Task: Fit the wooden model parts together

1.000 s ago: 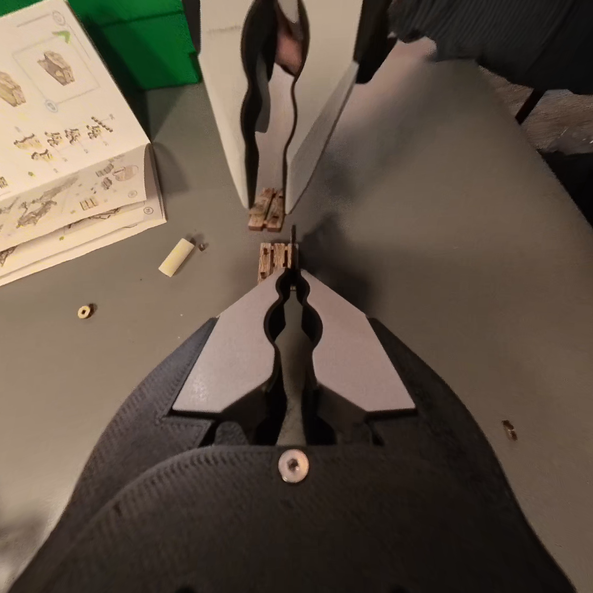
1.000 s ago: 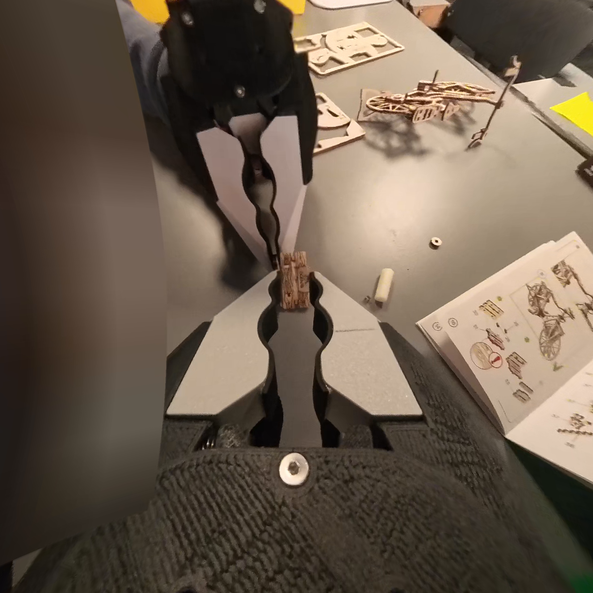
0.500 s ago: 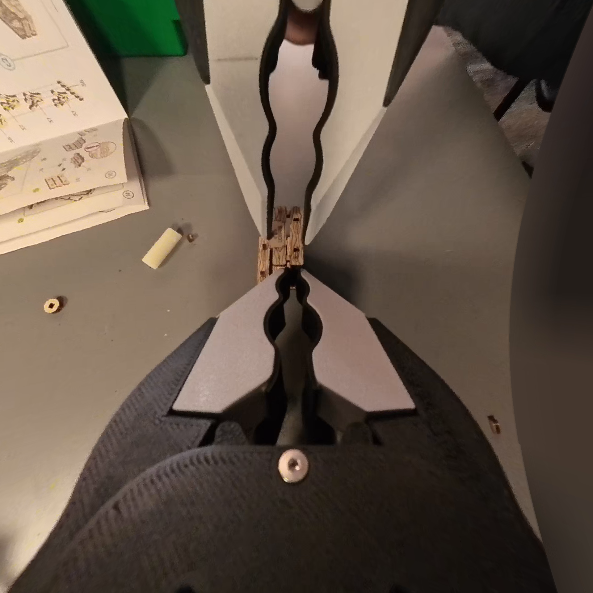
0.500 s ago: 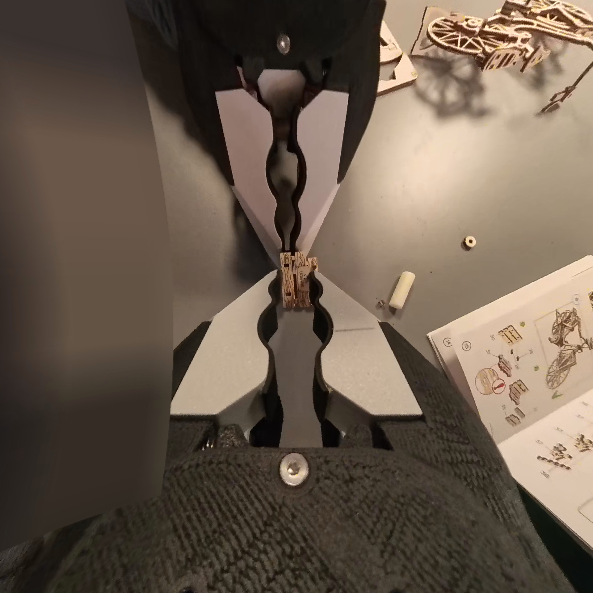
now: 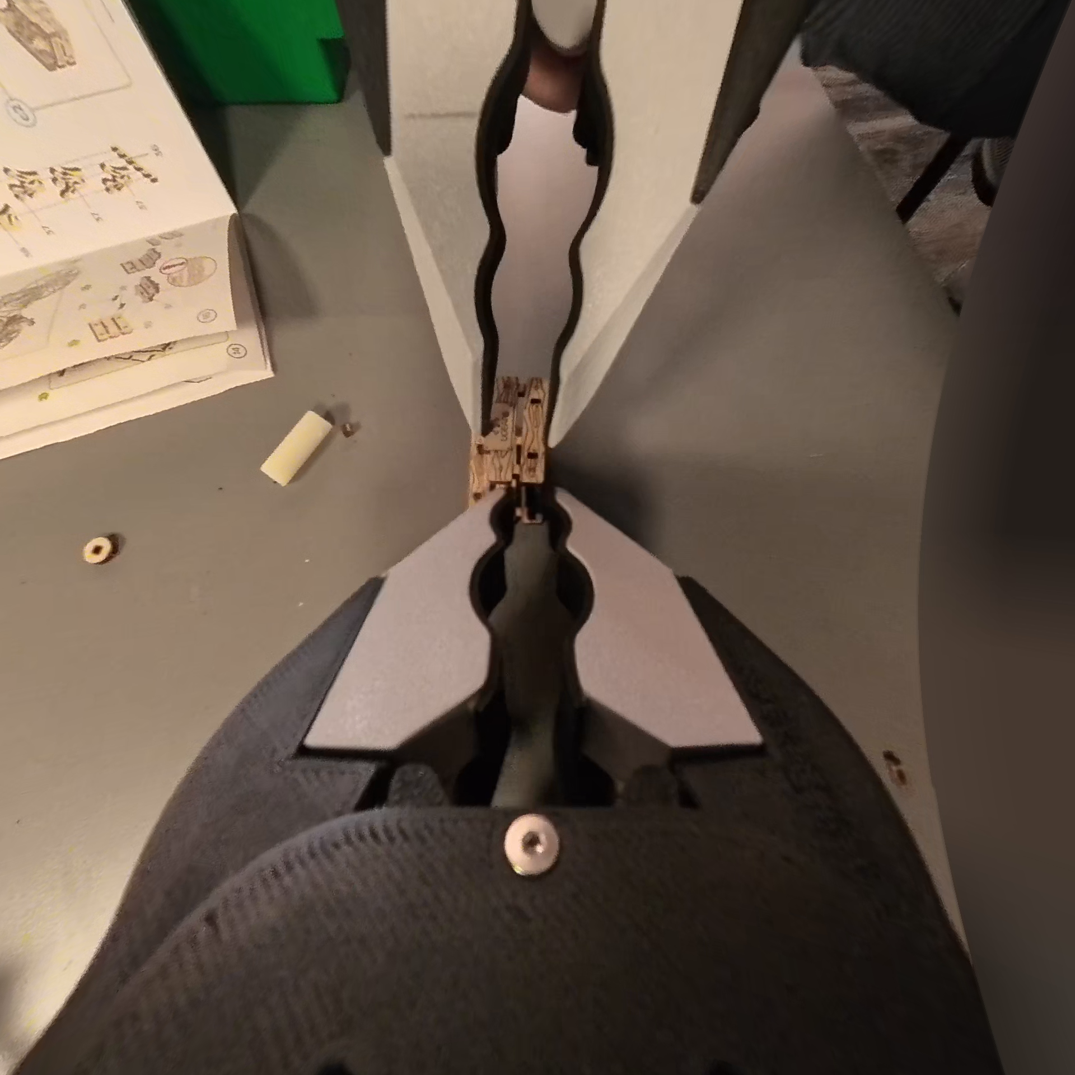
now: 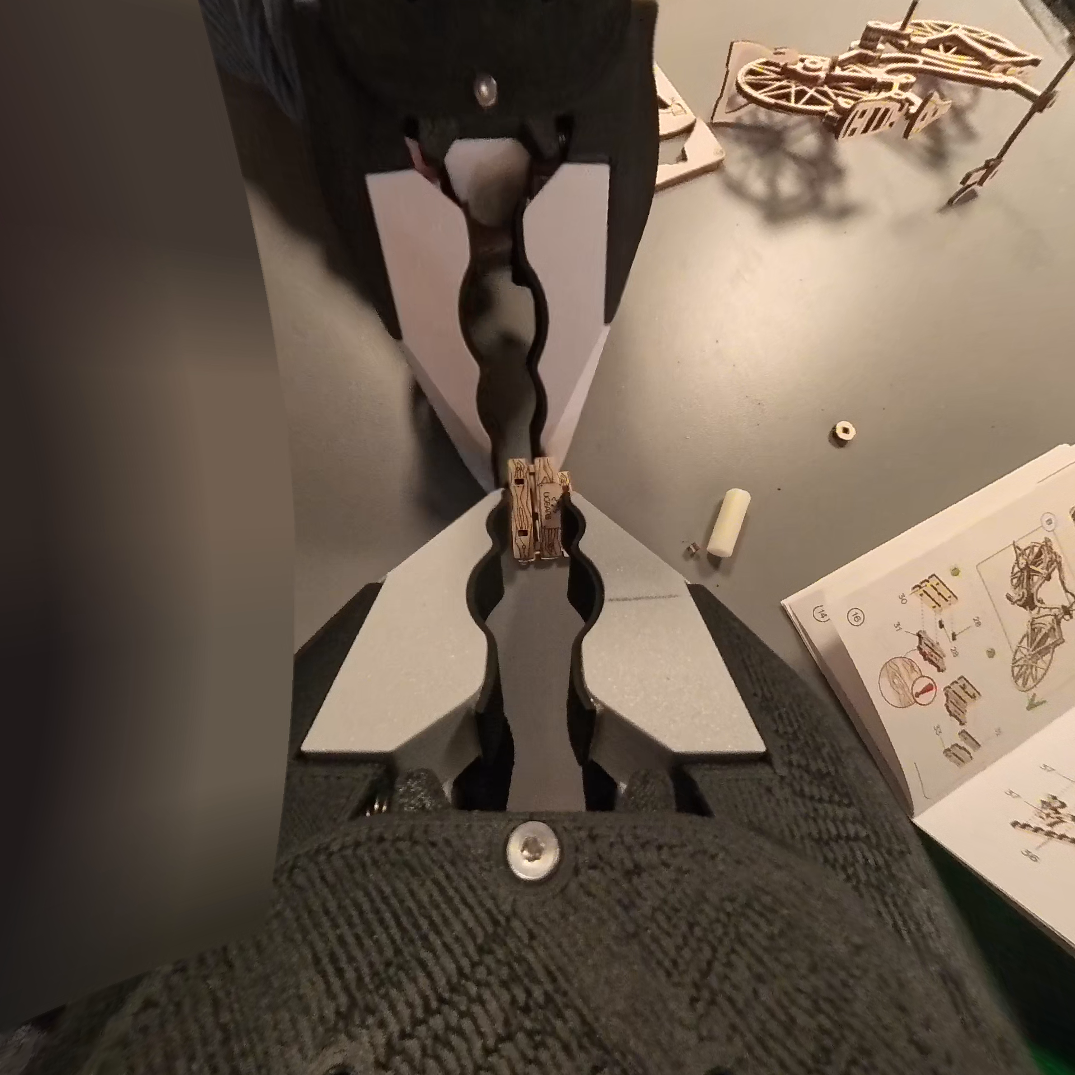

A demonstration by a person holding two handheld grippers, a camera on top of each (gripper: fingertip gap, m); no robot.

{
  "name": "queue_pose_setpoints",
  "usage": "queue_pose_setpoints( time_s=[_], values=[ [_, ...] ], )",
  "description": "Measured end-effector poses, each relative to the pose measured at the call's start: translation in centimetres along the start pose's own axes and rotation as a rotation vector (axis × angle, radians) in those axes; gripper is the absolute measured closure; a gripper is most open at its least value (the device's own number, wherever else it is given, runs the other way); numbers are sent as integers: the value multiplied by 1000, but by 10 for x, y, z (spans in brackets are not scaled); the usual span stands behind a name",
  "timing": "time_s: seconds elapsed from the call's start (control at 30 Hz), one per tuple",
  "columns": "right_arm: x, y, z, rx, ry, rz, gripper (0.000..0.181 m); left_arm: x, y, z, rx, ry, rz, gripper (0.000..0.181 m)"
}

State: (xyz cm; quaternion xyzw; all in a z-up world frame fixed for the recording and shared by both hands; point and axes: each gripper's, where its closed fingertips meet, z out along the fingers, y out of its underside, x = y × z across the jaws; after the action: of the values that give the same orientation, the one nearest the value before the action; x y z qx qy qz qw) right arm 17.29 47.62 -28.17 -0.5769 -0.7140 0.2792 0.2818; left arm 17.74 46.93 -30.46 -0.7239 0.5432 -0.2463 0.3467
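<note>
Two small engraved wooden parts meet between my grippers, above the grey table (image 5: 756, 465). In the left wrist view, my left gripper (image 5: 515, 503) is shut on the nearer part (image 5: 491, 471). My right gripper (image 5: 519, 427) comes from the top, shut on the farther part (image 5: 526, 407). The two parts touch and overlap. In the right wrist view, my right gripper (image 6: 535, 500) grips the wooden block (image 6: 538, 523). The left gripper (image 6: 519, 456) faces it tip to tip. How deeply the parts interlock is hidden by the fingers.
An open instruction booklet (image 5: 104, 279) (image 6: 960, 669), a white cylinder (image 5: 296, 448) (image 6: 727, 523) and a small wooden ring (image 5: 100, 548) (image 6: 842, 432) lie on the table. A green box (image 5: 262, 52) stands behind the booklet. A wooden bicycle model (image 6: 861, 87) and part sheets (image 6: 686, 134) lie farther off. The white cylinder (image 6: 727, 523) sits 7 cm or so from the ends of my right fingers. It is also in sight in the left wrist view (image 5: 298, 442).
The two grippers have closed in on each other. The wooden parts were apart a second ago and now press together and overlap.
</note>
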Motion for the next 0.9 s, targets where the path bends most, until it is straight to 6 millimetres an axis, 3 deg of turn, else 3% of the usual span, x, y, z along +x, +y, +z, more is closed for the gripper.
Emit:
queue_pose_setpoints(
  time_s=[0.9],
  values=[
    [-2,-1,3,-2,-25,5,165,2,2,-3,-1,22,-20,180]
  ],
)
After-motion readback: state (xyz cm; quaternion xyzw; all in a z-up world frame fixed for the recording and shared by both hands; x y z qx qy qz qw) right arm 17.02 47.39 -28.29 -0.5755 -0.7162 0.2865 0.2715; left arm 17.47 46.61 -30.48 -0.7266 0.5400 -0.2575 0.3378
